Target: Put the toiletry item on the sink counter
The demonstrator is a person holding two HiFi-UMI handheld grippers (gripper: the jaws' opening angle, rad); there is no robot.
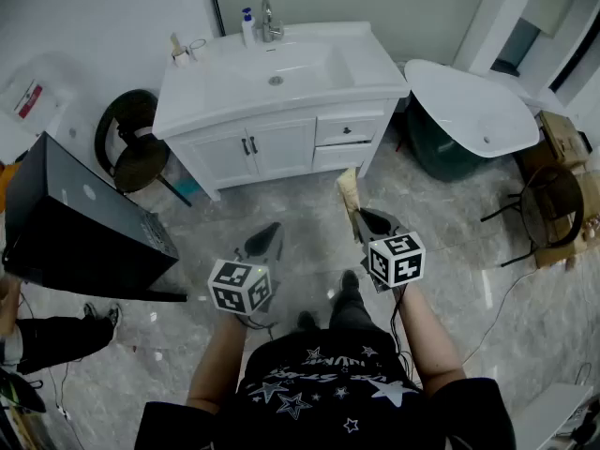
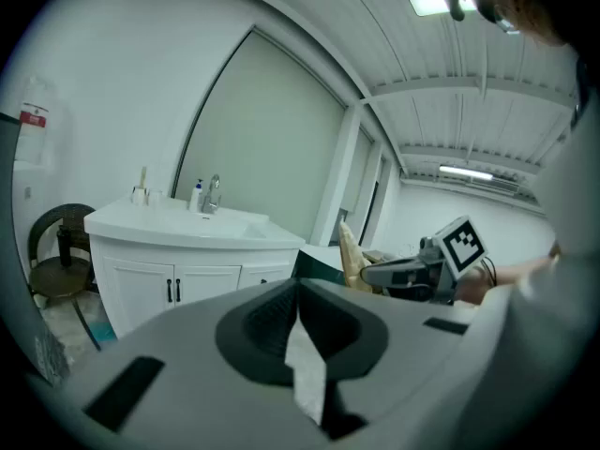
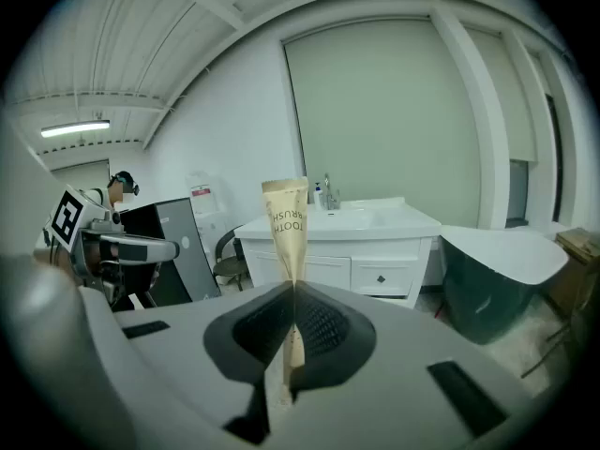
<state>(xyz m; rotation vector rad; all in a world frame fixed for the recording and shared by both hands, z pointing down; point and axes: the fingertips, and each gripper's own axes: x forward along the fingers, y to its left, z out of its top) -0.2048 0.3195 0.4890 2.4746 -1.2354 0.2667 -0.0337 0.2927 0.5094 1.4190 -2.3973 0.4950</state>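
Note:
A tan paper toothbrush packet [image 1: 349, 193] stands upright in my right gripper [image 1: 361, 219], which is shut on its lower end. In the right gripper view the packet [image 3: 288, 223] rises from the closed jaws of the right gripper [image 3: 293, 289], printed side towards the camera. The white sink counter [image 1: 370, 64] lies ahead, beyond a stretch of floor; it shows behind the packet in the right gripper view [image 3: 398, 219]. My left gripper [image 1: 269, 234] hangs beside the right one, shut, with nothing sticking out past its tips [image 2: 298, 284]. From the left gripper view the packet [image 2: 352, 256] shows at right.
On the counter are a faucet [image 1: 268, 22], a pump bottle [image 1: 247, 26] and a cup [image 1: 184, 51] at the back left corner. A black cabinet [image 1: 84, 223] and round stool [image 1: 136, 143] stand left. A white bathtub [image 1: 473, 106], chair [image 1: 548, 204] and boxes [image 1: 562, 139] stand right.

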